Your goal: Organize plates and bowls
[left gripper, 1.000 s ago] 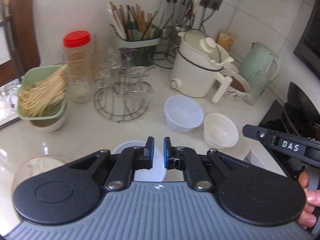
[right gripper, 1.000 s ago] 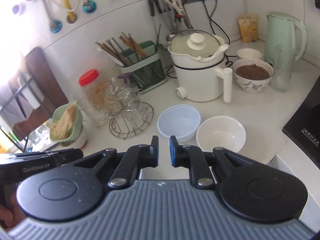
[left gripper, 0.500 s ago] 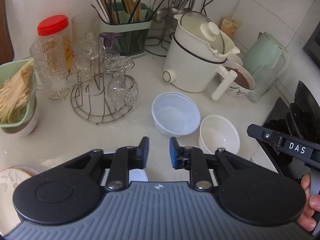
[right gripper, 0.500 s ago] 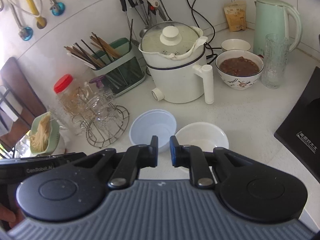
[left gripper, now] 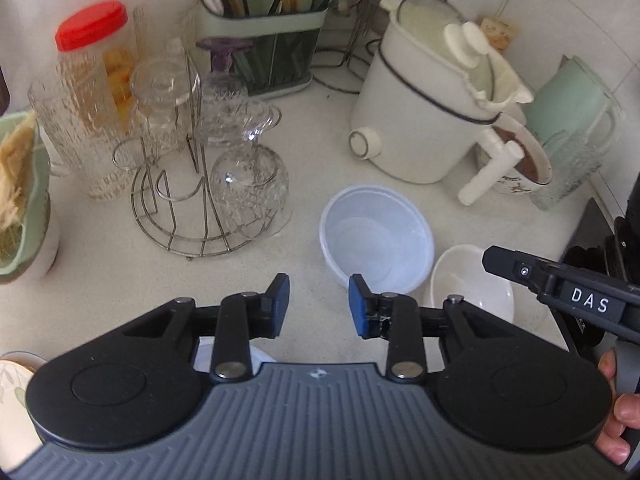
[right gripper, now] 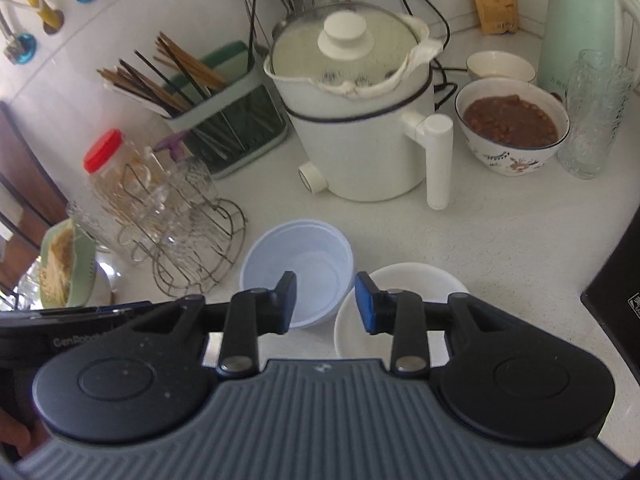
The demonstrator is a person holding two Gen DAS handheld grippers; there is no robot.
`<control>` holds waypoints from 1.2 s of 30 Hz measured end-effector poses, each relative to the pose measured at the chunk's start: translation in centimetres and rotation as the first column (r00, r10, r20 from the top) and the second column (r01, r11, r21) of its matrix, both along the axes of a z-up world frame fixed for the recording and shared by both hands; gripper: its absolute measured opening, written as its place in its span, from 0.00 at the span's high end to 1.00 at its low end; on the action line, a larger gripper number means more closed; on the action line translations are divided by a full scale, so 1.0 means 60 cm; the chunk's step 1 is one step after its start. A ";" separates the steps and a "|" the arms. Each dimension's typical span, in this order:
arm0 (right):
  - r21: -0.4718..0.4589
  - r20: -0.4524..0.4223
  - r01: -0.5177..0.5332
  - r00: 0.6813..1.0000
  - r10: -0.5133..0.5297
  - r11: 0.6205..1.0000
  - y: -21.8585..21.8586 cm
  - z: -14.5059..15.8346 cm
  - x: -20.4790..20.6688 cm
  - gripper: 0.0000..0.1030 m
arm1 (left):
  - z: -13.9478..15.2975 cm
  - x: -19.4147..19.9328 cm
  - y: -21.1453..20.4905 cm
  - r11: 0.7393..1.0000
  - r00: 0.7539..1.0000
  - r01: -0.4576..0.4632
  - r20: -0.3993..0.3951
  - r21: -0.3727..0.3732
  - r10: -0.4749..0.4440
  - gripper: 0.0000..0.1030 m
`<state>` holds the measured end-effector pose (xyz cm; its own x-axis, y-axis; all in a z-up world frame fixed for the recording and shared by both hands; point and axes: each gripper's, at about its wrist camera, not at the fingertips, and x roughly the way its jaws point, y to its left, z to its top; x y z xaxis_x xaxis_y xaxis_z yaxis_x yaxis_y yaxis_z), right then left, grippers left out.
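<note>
Left wrist view: bare white counter [left gripper: 100,280] lies ahead of the left gripper [left gripper: 319,303] and to its left; toward the right the room narrows at a dark stovetop edge [left gripper: 592,220]. Translucent plastic bowl [left gripper: 376,236] sits just ahead-right of the tips; white ceramic bowl [left gripper: 472,280] stands just beside it on the right, whether the rims touch cannot be told. A wire glass rack [left gripper: 192,216] with upturned glasses stands to the left, a white electric pot [left gripper: 424,120] behind the bowls, its handle reaching toward them. A patterned plate rim [left gripper: 16,372] shows at lower left, a white dish [left gripper: 212,356] partly hidden under the fingers. The right gripper's finger labelled DAS crosses above the ceramic bowl. Left jaws are opening, nothing between them, only counter in the gap; tool tilts steeply down. Right wrist view: open counter [right gripper: 520,240] to the right up to the black stovetop [right gripper: 616,292]. Right gripper [right gripper: 326,298] hangs over the seam between plastic bowl [right gripper: 300,256] and ceramic bowl [right gripper: 416,284], rims adjacent. Pot [right gripper: 360,120], a bowl of brown food [right gripper: 512,120], a tall glass [right gripper: 596,112] and a green kettle [right gripper: 580,20] crowd the back. Right jaws opening, pads pressing on nothing.
</note>
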<state>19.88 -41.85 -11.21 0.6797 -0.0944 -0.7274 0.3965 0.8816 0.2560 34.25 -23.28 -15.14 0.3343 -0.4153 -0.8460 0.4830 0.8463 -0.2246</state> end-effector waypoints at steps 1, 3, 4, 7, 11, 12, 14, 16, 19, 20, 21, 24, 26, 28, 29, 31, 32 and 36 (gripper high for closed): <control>-0.001 -0.007 -0.001 1.000 0.001 1.000 -0.002 -0.004 0.004 0.66 | -0.006 0.005 0.000 1.000 1.000 -0.004 -0.012 -0.003 0.004 0.64; -0.004 -0.022 -0.006 1.000 0.006 1.000 -0.007 -0.013 0.011 0.66 | -0.017 0.013 -0.004 1.000 0.999 -0.009 -0.038 0.002 0.009 0.64; -0.005 -0.033 -0.007 0.999 0.007 1.000 -0.009 -0.018 0.015 0.66 | -0.022 0.018 -0.006 1.000 0.999 -0.009 -0.047 0.005 0.009 0.64; -0.006 -0.051 -0.013 0.999 0.012 1.000 -0.015 -0.030 0.028 0.66 | -0.033 0.028 -0.016 1.000 0.999 0.001 -0.055 0.014 -0.001 0.64; 0.001 -0.071 -0.031 0.997 0.031 1.000 -0.019 -0.048 0.052 0.66 | -0.051 0.046 -0.033 1.000 0.998 0.009 -0.066 0.019 -0.008 0.64; -0.003 -0.073 -0.037 0.997 0.037 0.999 -0.018 -0.051 0.058 0.66 | -0.056 0.051 -0.036 1.000 0.998 0.011 -0.070 0.021 -0.009 0.64; -0.008 -0.071 -0.049 0.996 0.049 0.999 -0.017 -0.059 0.070 0.66 | -0.065 0.059 -0.044 0.999 0.997 0.018 -0.081 0.026 -0.016 0.64; -0.011 -0.074 -0.052 0.996 0.051 0.999 -0.016 -0.066 0.082 0.67 | -0.073 0.068 -0.053 0.999 0.996 0.034 -0.087 0.034 -0.031 0.64; -0.013 -0.081 -0.053 0.995 0.052 0.999 -0.017 -0.077 0.098 0.67 | -0.082 0.079 -0.064 0.998 0.995 0.054 -0.087 0.043 -0.050 0.64; -0.015 -0.084 -0.055 0.995 0.054 0.998 -0.017 -0.080 0.103 0.67 | -0.085 0.083 -0.066 0.998 0.994 0.054 -0.092 0.041 -0.050 0.64; -0.019 -0.093 -0.059 0.994 0.057 0.998 -0.017 -0.083 0.108 0.67 | -0.088 0.087 -0.068 0.998 0.994 0.054 -0.099 0.037 -0.050 0.64; -0.040 -0.125 -0.069 0.990 0.064 0.997 -0.016 -0.089 0.123 0.67 | -0.096 0.095 -0.072 0.998 0.992 0.055 -0.119 0.031 -0.051 0.64; -0.054 -0.127 -0.067 0.990 0.060 0.996 -0.016 -0.091 0.127 0.67 | -0.103 0.100 -0.074 0.998 0.991 0.055 -0.124 0.032 -0.051 0.64; -0.071 -0.130 -0.075 0.989 0.066 0.995 -0.016 -0.095 0.132 0.68 | -0.110 0.105 -0.076 0.998 0.989 0.050 -0.139 0.031 -0.045 0.64; -0.072 -0.132 -0.079 0.989 0.069 0.994 -0.017 -0.097 0.134 0.68 | -0.113 0.107 -0.077 0.999 0.989 0.047 -0.143 0.027 -0.043 0.64; -0.076 -0.140 -0.083 0.988 0.072 0.994 -0.020 -0.103 0.139 0.69 | -0.114 0.108 -0.080 0.999 0.989 0.045 -0.144 0.025 -0.041 0.65; -0.076 -0.143 -0.085 0.987 0.073 0.994 -0.020 -0.106 0.141 0.70 | -0.116 0.109 -0.081 0.999 0.989 0.044 -0.142 0.024 -0.040 0.65; -0.106 -0.159 -0.093 0.984 0.076 0.990 -0.020 -0.114 0.150 0.71 | -0.126 0.114 -0.081 1.000 0.987 0.019 -0.159 0.007 -0.017 0.71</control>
<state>28.86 -43.06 -18.06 0.5693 -0.1291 -0.8119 0.3463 0.9334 0.0945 41.08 -28.16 -22.69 0.1881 -0.4123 -0.8914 0.4570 0.8401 -0.2921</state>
